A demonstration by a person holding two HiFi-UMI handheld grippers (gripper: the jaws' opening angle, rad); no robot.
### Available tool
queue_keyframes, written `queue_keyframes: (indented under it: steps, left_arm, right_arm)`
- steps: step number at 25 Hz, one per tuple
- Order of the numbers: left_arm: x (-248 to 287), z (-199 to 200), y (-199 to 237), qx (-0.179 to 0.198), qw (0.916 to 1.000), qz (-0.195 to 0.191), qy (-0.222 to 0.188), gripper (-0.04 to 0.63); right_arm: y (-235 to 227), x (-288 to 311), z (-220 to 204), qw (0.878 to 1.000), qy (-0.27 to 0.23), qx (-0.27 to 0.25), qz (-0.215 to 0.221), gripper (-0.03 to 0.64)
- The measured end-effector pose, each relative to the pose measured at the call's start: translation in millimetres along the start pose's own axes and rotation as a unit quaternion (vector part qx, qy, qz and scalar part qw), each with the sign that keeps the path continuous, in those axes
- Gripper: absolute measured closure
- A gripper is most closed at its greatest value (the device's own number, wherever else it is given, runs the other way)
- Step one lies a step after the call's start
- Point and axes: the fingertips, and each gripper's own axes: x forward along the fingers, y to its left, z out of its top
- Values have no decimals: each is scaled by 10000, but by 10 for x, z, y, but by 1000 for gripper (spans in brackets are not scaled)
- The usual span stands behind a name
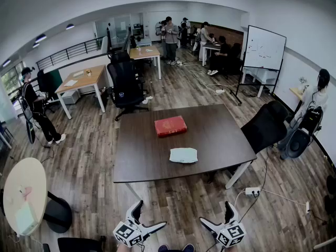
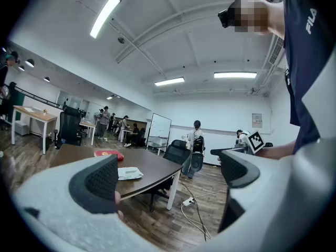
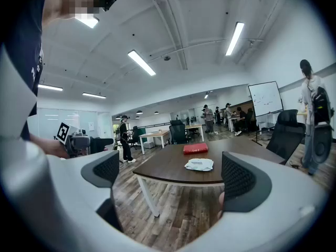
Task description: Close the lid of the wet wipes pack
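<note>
Wipes pack (image 1: pixel 184 155) lies mid-counter (image 1: pixel 220 135), near a red book (image 1: pixel 170 125), well beyond your reach. Your left hand-held gripper (image 1: pixel 149 216) and right hand-held gripper (image 1: pixel 217 216) gape wide, both empty. Step closer, steady the pack, then press its lid flat.

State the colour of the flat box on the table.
Red flat box; best in head view.
</note>
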Motion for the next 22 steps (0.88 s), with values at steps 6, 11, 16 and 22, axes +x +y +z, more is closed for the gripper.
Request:
queue_keyframes:
  steps: [6, 11, 16, 22]
  left_arm:
    - [-67, -40, 119, -9, 10000, 33, -11, -5]
    - [-104, -31, 165, 13, 10000, 58, 37, -5]
    - [-165, -35, 168, -18, 10000, -12, 10, -5]
    - [-240, 57, 195, 111, 9997, -186, -97, -4]
  right_arm:
    - [59, 87, -6, 10000, -11, -39, 30, 14]
    - [90, 75, 8, 10000, -23, -11, -9, 14]
    - [131, 27, -1, 9999, -41, 27, -122, 14]
    - [214, 52, 105, 9994, -263, 75, -225, 13]
